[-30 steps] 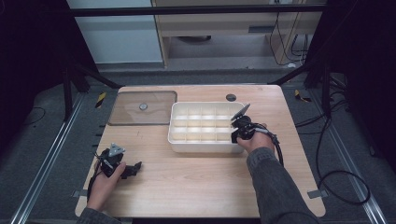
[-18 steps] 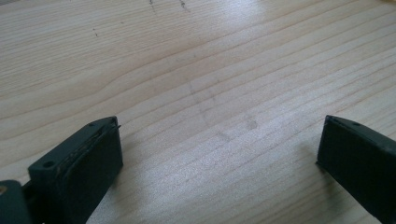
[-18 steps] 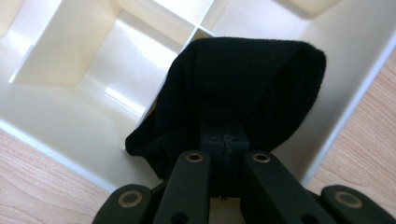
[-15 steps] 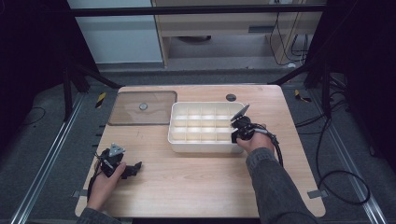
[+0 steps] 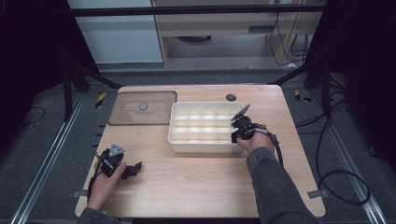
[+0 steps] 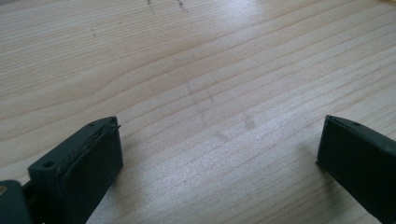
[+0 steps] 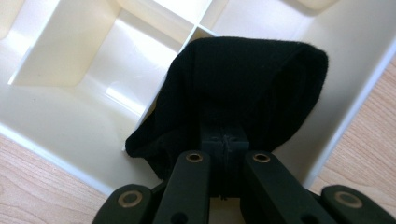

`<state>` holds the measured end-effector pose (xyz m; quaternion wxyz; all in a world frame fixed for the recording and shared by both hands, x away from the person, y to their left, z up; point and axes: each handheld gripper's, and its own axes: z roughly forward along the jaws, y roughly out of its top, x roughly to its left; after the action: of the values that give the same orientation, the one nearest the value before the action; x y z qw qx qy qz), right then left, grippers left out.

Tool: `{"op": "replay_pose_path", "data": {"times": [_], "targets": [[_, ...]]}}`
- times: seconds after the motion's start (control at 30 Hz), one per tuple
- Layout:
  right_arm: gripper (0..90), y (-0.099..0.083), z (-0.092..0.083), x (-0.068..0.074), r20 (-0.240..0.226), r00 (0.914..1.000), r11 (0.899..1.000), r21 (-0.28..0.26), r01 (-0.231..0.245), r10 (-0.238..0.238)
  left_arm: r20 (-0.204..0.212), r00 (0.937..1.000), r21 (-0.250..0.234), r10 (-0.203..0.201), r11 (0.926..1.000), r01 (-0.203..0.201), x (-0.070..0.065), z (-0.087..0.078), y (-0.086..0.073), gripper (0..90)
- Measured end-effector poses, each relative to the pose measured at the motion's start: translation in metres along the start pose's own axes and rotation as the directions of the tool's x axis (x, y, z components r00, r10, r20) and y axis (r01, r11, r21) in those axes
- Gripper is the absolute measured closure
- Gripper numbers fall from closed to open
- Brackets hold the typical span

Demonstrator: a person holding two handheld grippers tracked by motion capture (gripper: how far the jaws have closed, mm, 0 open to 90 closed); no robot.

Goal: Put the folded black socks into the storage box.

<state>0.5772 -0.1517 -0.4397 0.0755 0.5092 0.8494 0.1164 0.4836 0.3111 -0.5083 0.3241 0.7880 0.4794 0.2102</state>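
no writing is showing anywhere; the right gripper (image 7: 224, 140), at centre right in the high view, is pinching a black cloth (image 7: 233, 88) over the white tray's (image 5: 180, 144) corner compartment; the left gripper (image 6: 219, 154) is resting spread on the table (image 6: 187, 70) at lower left

High view overhead facing forward-down, gripper views close — sharing tray (image 5: 205, 127), table (image 5: 210, 177)

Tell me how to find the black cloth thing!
Look at the wooden table, then the white divided tray in its middle. At the tray's right end, the right gripper is shut on a soft black cloth folded over a compartment. It is the one dark, floppy thing among pale, hard, bare walls.
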Motion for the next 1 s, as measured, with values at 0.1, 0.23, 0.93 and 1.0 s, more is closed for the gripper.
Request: {"op": "replay_pose_path", "data": {"times": [0.1,0.23,0.93,1.0], "targets": [[90.0,0.0,0.0,-0.001,-0.006,1.0,1.0,-0.003,0.003,-0.003,0.001,1.0,0.002,0.003,1.0,-0.003,0.0,0.0,0.0,0.0],[90.0,-0.001,-0.002,-0.002,-0.009,1.0,1.0,-0.012,0.003,-0.004,0.001,1.0,0.003,0.003,1.0,-0.003,0.0,0.0,0.0,0.0],[90.0,-0.009,-0.031,-0.006,-0.021,0.9997,0.995,-0.104,0.005,-0.008,0.005,1.0,0.002,0.001,1.0,-0.001,0.0,0.0,0.0,0.0],[90.0,-0.009,-0.036,-0.006,-0.027,0.9996,0.992,-0.125,0.005,-0.008,0.005,1.0,0.002,0.001,1.0,-0.001,0.0,0.0,0.0,0.0]]}}
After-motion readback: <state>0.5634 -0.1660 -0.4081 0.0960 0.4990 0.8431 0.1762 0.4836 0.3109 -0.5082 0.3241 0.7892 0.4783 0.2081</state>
